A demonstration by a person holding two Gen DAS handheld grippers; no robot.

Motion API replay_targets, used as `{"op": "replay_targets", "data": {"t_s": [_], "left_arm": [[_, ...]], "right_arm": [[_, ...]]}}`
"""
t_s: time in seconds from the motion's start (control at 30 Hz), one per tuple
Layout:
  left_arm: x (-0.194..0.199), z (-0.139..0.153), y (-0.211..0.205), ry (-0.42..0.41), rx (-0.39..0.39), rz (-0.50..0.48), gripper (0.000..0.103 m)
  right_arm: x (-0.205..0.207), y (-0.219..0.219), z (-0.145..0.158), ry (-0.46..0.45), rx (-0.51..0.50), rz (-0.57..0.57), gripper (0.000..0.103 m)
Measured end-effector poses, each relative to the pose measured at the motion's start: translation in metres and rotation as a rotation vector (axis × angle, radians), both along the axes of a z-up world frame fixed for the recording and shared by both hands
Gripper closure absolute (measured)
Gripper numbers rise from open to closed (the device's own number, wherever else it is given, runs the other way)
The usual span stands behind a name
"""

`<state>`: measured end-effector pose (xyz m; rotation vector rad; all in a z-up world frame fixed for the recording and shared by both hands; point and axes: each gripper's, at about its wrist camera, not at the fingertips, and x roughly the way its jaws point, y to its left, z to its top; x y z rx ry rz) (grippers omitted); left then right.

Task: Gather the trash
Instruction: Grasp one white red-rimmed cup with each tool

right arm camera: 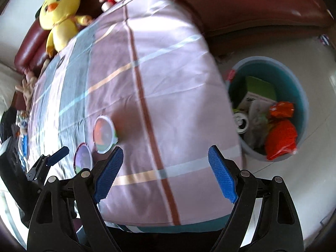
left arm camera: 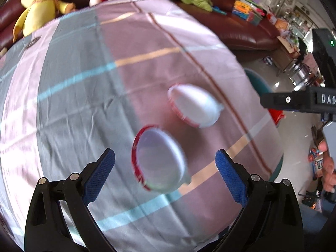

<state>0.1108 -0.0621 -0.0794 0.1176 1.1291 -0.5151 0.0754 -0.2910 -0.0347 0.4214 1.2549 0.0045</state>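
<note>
Two round foil-lidded cups lie on the striped cloth. In the left wrist view the nearer cup (left arm camera: 158,159) has a red rim and sits just ahead of my open, empty left gripper (left arm camera: 166,157). The farther cup (left arm camera: 194,105) is white with a red rim. Both also show in the right wrist view, the nearer cup (right arm camera: 83,160) and the farther cup (right arm camera: 104,134), left of my right gripper (right arm camera: 166,157), which is open and empty above the cloth. The left gripper's blue fingertip (right arm camera: 59,154) shows beside the nearer cup.
A blue bin (right arm camera: 302,96) stands on the floor right of the table, holding orange wrappers, a can and cartons. A brown sofa (right arm camera: 252,10) with plush toys, including a yellow chick (right arm camera: 58,16), lies behind. The table's right edge (right arm camera: 229,109) drops off beside the bin.
</note>
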Motion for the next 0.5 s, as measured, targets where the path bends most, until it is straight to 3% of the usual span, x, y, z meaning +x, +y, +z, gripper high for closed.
{"op": "replay_targets", "data": {"t_s": [0.3, 0.37, 0.4, 0.5], "left_arm": [[0.005, -0.012, 0.009, 0.021, -0.024, 0.027, 0.009], [0.003, -0.012, 0.005, 0.008, -0.015, 0.016, 0.032], [0.003, -0.013, 0.004, 0.012, -0.011, 0.012, 0.053], [0.005, -0.011, 0.009, -0.011, -0.010, 0.040, 0.052]], "right_arm": [[0.014, 0.025, -0.010, 0.027, 0.006, 0.052, 0.024], [0.016, 0.027, -0.012, 0.027, 0.010, 0.056, 0.024], [0.019, 0.030, -0.012, 0.029, 0.014, 0.058, 0.024], [0.025, 0.038, -0.014, 0.033, 0.024, 0.076, 0.024]]}}
